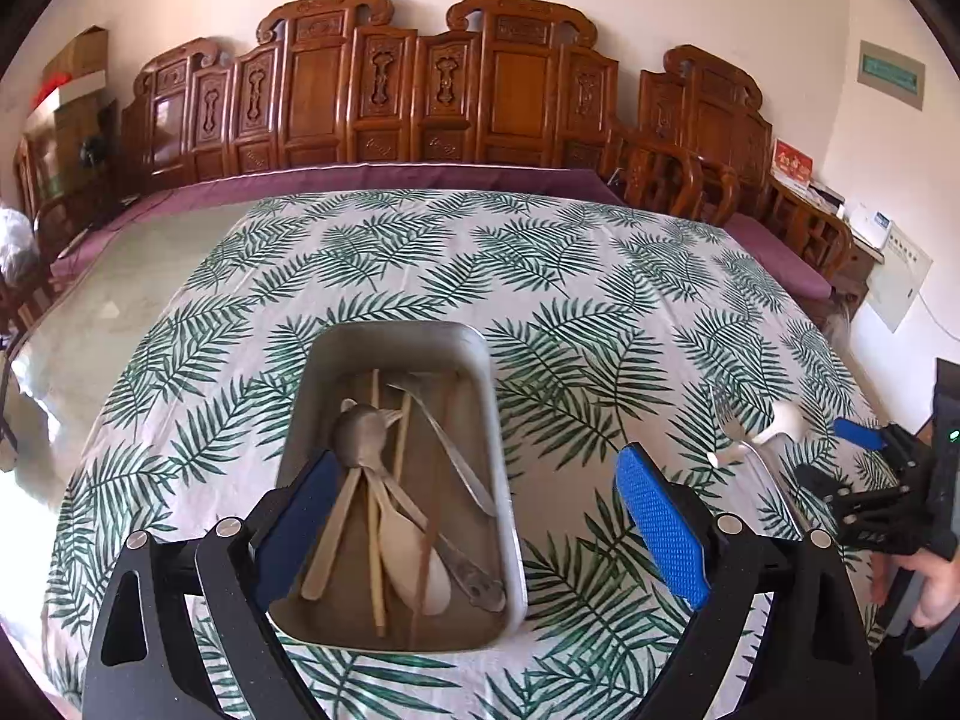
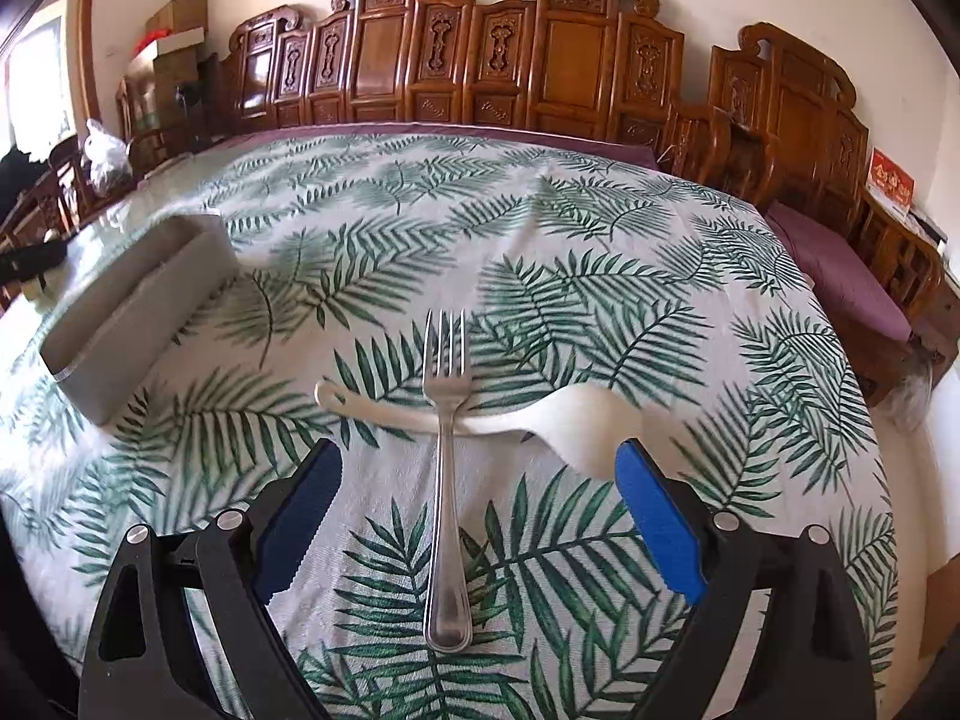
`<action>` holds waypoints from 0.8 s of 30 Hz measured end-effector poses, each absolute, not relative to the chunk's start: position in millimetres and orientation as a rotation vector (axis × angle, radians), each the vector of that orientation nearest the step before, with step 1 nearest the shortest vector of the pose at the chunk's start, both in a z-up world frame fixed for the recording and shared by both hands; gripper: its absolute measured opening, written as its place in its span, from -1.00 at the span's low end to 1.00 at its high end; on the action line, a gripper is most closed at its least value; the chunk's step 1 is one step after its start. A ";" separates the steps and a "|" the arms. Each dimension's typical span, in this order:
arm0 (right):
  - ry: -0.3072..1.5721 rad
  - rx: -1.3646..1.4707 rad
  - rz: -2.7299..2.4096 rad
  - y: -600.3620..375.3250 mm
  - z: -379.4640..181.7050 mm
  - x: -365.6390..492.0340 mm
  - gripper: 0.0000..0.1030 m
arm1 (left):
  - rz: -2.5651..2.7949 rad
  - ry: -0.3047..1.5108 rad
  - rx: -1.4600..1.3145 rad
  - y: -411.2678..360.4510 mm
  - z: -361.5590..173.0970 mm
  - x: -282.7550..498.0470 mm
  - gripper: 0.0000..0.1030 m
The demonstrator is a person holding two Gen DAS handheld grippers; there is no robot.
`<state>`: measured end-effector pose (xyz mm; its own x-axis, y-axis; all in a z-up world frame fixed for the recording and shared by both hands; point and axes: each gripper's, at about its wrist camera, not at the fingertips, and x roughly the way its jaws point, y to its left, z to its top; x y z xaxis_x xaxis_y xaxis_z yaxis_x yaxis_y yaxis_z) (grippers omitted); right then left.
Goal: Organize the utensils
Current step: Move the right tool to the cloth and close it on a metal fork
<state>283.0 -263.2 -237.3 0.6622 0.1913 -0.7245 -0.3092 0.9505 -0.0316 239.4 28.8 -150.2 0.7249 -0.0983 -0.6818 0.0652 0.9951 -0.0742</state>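
Right claw (image 2: 477, 516) agape above fork (image 2: 445, 480), tilted downward.
We note left claw (image 1: 474, 531) agape, empty, angled over tray (image 1: 507, 480).

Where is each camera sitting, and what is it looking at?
Left wrist: sits on the left gripper, looking forward and down between its open blue fingers at the metal tray of utensils; a hand holding the right gripper shows at the right edge.
Right wrist: sits on the right gripper, looking forward and down between its open fingers at the fork lying across the white spoon; no hand shows.
Shared: the leaf tablecloth, tray, fork, white spoon and carved wooden bench.
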 end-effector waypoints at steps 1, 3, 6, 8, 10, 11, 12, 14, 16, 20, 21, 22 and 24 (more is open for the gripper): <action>0.803 -0.176 0.288 -260.0 -240.2 282.6 0.81 | -0.093 0.754 -0.042 26.7 -150.4 238.8 0.74; 0.823 -0.216 0.298 -253.4 -249.3 287.2 0.81 | -0.096 0.754 -0.033 22.6 -150.4 238.0 0.74; 0.848 -0.218 0.313 -250.7 -257.2 295.2 0.56 | -0.099 0.754 -0.023 18.1 -152.0 235.6 0.74; 0.892 -0.177 0.363 -251.6 -262.9 303.1 0.36 | -0.102 0.755 -0.010 13.9 -153.3 234.4 0.74; 0.919 -0.181 0.345 -250.7 -266.7 308.8 0.13 | -0.101 0.756 0.005 9.8 -154.9 234.0 0.74; 0.924 -0.175 0.346 -250.4 -267.1 311.4 0.09 | -0.101 0.758 0.012 7.6 -156.1 234.2 0.74; 0.931 -0.167 0.343 -250.0 -267.1 314.1 0.03 | -0.101 0.759 0.017 5.4 -157.0 233.5 0.74; 0.939 -0.169 0.331 -249.7 -267.4 319.5 -0.04 | -0.099 0.761 0.028 1.5 -158.7 232.7 0.74; 0.949 -0.162 0.332 -249.4 -267.5 323.7 -0.24 | -0.100 0.765 0.034 -1.9 -160.4 231.9 0.74; 0.974 -0.171 0.335 -246.3 -266.0 330.6 -0.72 | -0.111 0.781 0.029 -8.1 -163.8 230.6 0.74; 0.979 -0.176 0.342 -246.9 -265.2 329.9 -0.82 | -0.114 0.785 0.025 -9.5 -164.6 230.5 0.74; 0.989 -0.177 0.352 -247.1 -264.7 329.1 -0.83 | -0.120 0.789 0.024 -11.5 -165.5 229.9 0.74; 0.995 -0.180 0.372 -248.2 -264.8 328.2 -0.84 | -0.119 0.793 0.040 -17.8 -166.5 228.5 0.74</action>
<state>328.2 -248.2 -264.8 0.4882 0.2229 -0.8438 -0.3854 0.9225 0.0208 228.5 -17.8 -166.5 0.6952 -0.0918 -0.7129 0.1220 0.9925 -0.0088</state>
